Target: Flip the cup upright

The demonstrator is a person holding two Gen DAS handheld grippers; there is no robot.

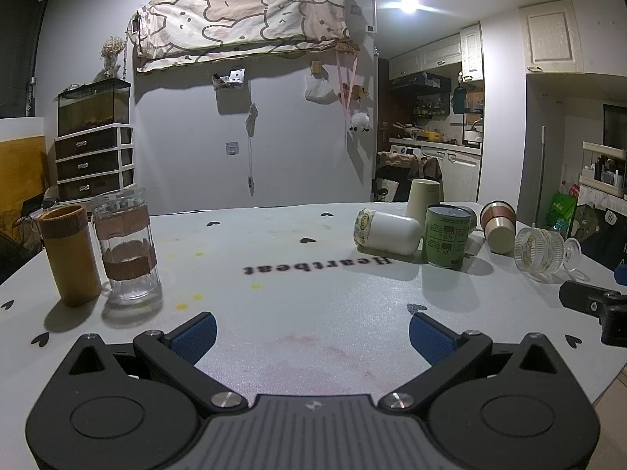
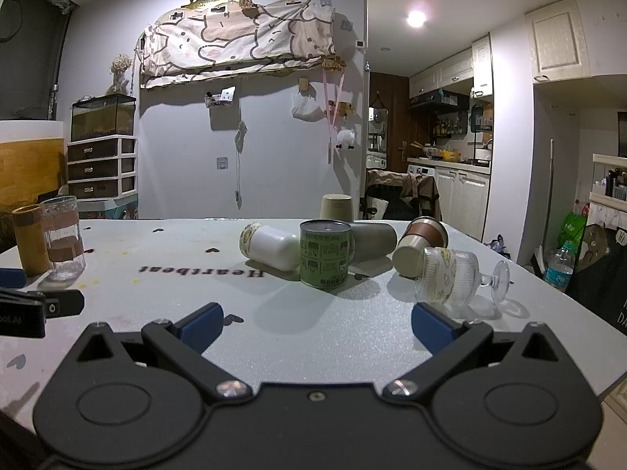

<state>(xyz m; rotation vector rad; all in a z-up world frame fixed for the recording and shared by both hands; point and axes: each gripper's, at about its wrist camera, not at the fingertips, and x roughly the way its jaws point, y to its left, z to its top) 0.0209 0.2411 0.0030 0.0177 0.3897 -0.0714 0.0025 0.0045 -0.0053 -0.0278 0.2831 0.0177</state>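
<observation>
Several cups lie on their sides on the grey table (image 2: 313, 333): a white cup (image 2: 270, 248) (image 1: 386, 231), a grey cup (image 2: 372, 241), a brown-banded cup (image 2: 419, 244) (image 1: 497, 225) and a ribbed stemmed glass (image 2: 450, 278) (image 1: 542, 250). A green can (image 2: 324, 252) (image 1: 446, 235) stands mouth-down among them. A beige cup (image 2: 336, 206) (image 1: 424, 196) stands inverted behind. My right gripper (image 2: 317, 323) is open and empty, low over the table, short of the stemmed glass. My left gripper (image 1: 312, 331) is open and empty near the table's front.
An upright bamboo-coloured cup (image 1: 70, 254) (image 2: 29, 243) and an upright banded glass (image 1: 127, 243) (image 2: 62, 237) stand at the left. The table edge runs along the right side. The right gripper shows at the left wrist view's right edge (image 1: 595, 305).
</observation>
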